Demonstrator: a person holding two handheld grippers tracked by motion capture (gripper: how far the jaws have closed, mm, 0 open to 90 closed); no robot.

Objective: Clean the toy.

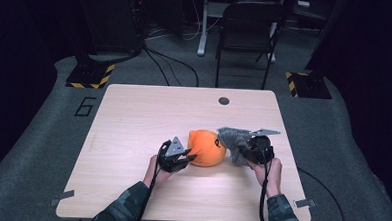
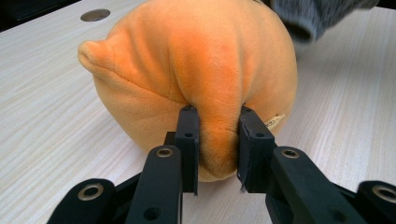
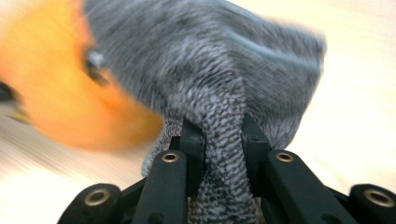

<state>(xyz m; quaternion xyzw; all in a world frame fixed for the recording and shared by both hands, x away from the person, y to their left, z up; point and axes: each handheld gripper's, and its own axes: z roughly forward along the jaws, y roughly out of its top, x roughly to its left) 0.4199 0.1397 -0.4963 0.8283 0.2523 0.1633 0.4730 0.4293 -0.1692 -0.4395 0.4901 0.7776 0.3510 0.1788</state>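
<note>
We pinch a round orange plush toy [image 2: 196, 79] in our left gripper [image 2: 218, 144]; our right gripper [image 3: 223, 144] clamps a grey knitted sock [image 3: 210, 70], likely pulling it clear next.

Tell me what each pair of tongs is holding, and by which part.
Left tongs: the orange plush toy, pinched by a fold of its lower side. Right tongs: the grey knitted fabric, by a bunched fold.

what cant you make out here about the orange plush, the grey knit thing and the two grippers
- Orange plush: its far side is hidden by its own bulk in the left gripper view; blurred in the right gripper view.
- Grey knit piece: what kind of item it is stays unclear, bunched and motion-blurred; too small in the high view.
- Right gripper: fingertips are covered by the knit in the high view.
</note>
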